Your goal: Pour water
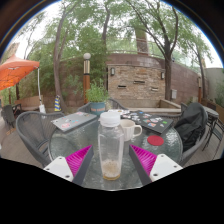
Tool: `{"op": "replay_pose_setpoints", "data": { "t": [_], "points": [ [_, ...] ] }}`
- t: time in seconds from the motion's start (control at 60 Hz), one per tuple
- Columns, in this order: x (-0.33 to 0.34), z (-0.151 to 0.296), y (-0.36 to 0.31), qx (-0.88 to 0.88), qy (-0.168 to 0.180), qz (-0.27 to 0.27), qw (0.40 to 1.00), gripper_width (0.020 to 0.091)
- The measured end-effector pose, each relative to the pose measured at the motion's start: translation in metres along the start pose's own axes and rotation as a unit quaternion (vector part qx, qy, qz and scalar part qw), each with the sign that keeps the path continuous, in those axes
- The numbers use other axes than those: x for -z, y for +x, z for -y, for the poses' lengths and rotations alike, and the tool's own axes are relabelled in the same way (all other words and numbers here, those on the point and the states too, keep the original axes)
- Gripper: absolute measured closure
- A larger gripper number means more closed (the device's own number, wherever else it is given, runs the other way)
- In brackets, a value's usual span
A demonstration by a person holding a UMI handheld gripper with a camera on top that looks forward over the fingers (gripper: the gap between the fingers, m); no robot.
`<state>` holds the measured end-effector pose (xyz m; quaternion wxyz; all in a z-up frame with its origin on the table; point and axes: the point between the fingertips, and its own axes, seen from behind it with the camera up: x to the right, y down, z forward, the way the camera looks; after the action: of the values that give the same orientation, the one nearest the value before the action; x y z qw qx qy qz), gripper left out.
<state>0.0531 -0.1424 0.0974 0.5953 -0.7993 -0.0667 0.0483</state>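
Our tongs (111, 163) stand wide, pink pads (79, 158) flanking a clear bottle (110, 143) with a white cap, daylight showing at either side of it. We judge the grasp is the step in hand: close squarely on the bottle's middle, keep it upright, and lift only once both pads bear evenly. The bottle stands between the fingers on a glass patio table (60, 148); a white mug (130, 129), the likely target, waits just beyond it.
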Motion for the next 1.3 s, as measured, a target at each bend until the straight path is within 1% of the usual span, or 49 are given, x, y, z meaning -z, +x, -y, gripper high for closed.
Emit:
{"op": "replay_pose_setpoints", "data": {
  "t": [0.133,0.183,0.2,0.217,0.25,0.267,0.367,0.383,0.433,0.45,0.467,0.533,0.55,0.583,0.6,0.617,0.667,0.75,0.783,0.8,0.817,0.833,0.85,0.867,0.883,0.9,0.95,0.967,0.983,1.067,1.083,1.1,1.117,1.15,1.167,1.25,1.3],
  "points": [
    [-0.036,0.011,0.003,0.0,0.036,-0.006,0.999,0.028],
    [-0.048,0.012,0.003,0.004,0.044,-0.003,0.999,0.0324],
    [-0.051,0.011,0.002,0.006,0.045,-0.002,0.999,0.0364],
    [-0.054,0.01,0.001,0.008,0.045,-0.002,0.999,0.0431],
    [-0.06,0.008,0.0,0.012,0.042,0.0,0.999,0.0616],
    [-0.062,0.008,-0.002,0.013,0.04,-0.001,0.999,0.0618],
    [-0.059,0.018,-0.01,0.036,0.063,0.005,0.997,0.0629],
    [-0.068,0.014,-0.006,0.042,0.068,0.008,0.997,0.0629],
    [-0.07,0.014,-0.01,0.056,0.068,0.011,0.996,0.063],
    [-0.072,0.014,-0.011,0.059,0.066,0.013,0.996,0.0656],
    [-0.072,0.013,-0.013,0.062,0.064,0.017,0.996,0.0658],
    [-0.077,0.017,-0.019,0.073,0.042,0.029,0.996,0.0674],
    [-0.078,0.014,-0.022,0.074,0.035,0.032,0.996,0.0695],
    [-0.083,0.017,-0.025,0.059,0.018,0.047,0.997,0.0696],
    [-0.085,0.017,-0.029,0.048,0.009,0.057,0.997,0.0696],
    [-0.086,0.018,-0.033,0.036,0.0,0.068,0.997,0.0715],
    [-0.096,0.022,-0.048,0.0,-0.02,0.093,0.995,0.0717],
    [-0.107,0.049,-0.054,-0.121,-0.044,0.118,0.985,0.0717],
    [-0.111,0.062,-0.061,-0.199,-0.057,0.139,0.968,0.0717],
    [-0.118,0.057,-0.063,-0.229,-0.053,0.148,0.961,0.0716],
    [-0.118,0.062,-0.064,-0.274,-0.059,0.163,0.946,0.0717],
    [-0.123,0.081,-0.065,-0.324,-0.073,0.165,0.929,0.0717],
    [-0.126,0.087,-0.066,-0.364,-0.078,0.172,0.912,0.0716],
    [-0.133,0.093,-0.071,-0.4,-0.082,0.171,0.897,0.0715],
    [-0.138,0.087,-0.071,-0.427,-0.08,0.181,0.882,0.0715],
    [-0.14,0.091,-0.069,-0.459,-0.084,0.186,0.865,0.0715],
    [-0.151,0.1,-0.063,-0.539,-0.092,0.194,0.815,0.0716],
    [-0.152,0.116,-0.067,-0.573,-0.101,0.189,0.791,0.0716],
    [-0.161,0.108,-0.068,-0.588,-0.097,0.192,0.78,0.0717],
    [-0.174,0.118,-0.067,-0.688,-0.099,0.211,0.687,0.0719],
    [-0.161,0.135,-0.066,-0.716,-0.108,0.209,0.657,0.0719],
    [-0.179,0.125,-0.063,-0.73,-0.104,0.214,0.641,0.0717],
    [-0.182,0.126,-0.062,-0.75,-0.104,0.214,0.617,0.0718],
    [-0.186,0.13,-0.06,-0.783,-0.097,0.219,0.573,0.072],
    [-0.182,0.141,-0.057,-0.804,-0.099,0.215,0.545,0.072],
    [-0.197,0.141,-0.048,-0.843,-0.061,0.209,0.492,0.0719],
    [-0.203,0.142,-0.043,-0.86,-0.048,0.198,0.468,0.0717]
  ]
}}
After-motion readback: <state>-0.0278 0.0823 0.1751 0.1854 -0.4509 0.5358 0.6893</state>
